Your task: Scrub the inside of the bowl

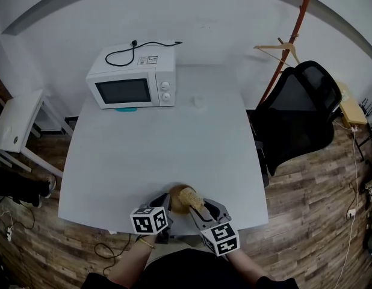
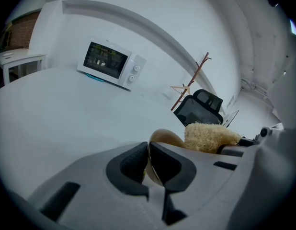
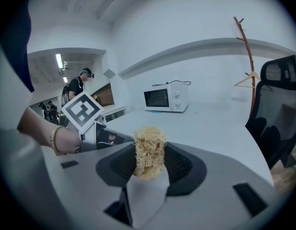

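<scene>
Small brown round bowl sits at bottom centre of head view, on near edge of pale grey rectangular table; L gripper has jaws nearly together, pads pinching bowl's thin rim; R gripper is clamped on tan fibrous loofah scrubber, jaws part-way apart w/ scrubber filling the gap; in head view scrubber lies over bowl's right side, contact unclear; white microwave oven at table's upper left; black mesh office chair at right, beside brown wooden coat stand
</scene>
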`<state>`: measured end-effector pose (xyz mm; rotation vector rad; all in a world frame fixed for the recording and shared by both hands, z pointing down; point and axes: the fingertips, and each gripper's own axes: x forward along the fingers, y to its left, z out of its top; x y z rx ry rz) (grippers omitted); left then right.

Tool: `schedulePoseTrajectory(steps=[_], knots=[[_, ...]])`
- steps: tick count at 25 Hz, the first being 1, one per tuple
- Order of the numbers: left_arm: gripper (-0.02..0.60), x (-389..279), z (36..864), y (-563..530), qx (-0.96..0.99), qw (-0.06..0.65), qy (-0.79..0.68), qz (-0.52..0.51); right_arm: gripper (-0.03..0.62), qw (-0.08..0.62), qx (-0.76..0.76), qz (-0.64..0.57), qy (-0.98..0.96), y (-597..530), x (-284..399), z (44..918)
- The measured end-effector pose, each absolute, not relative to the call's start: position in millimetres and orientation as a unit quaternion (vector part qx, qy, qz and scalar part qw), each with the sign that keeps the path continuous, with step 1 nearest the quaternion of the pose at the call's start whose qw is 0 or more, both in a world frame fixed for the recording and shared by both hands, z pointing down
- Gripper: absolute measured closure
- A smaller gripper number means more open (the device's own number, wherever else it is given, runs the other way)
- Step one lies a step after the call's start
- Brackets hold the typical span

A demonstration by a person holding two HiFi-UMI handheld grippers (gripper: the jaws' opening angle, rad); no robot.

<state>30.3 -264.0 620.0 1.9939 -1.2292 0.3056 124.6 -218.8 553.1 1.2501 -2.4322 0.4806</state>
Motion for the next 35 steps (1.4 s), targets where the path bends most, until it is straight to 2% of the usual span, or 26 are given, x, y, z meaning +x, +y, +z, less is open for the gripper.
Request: schedulePoseTrajectory(steps=[11,35], knots=[[0.549,35,586,-252,0.804,0.341,-0.475,0.105,0.427,0.224,0.437,0.168,-0.854,-223,120,568],[0.549,45,576,-249,0.824,0.318,-0.455,0.110,0.427,0.265,0.364,0.160,-0.879,-217,92,570]])
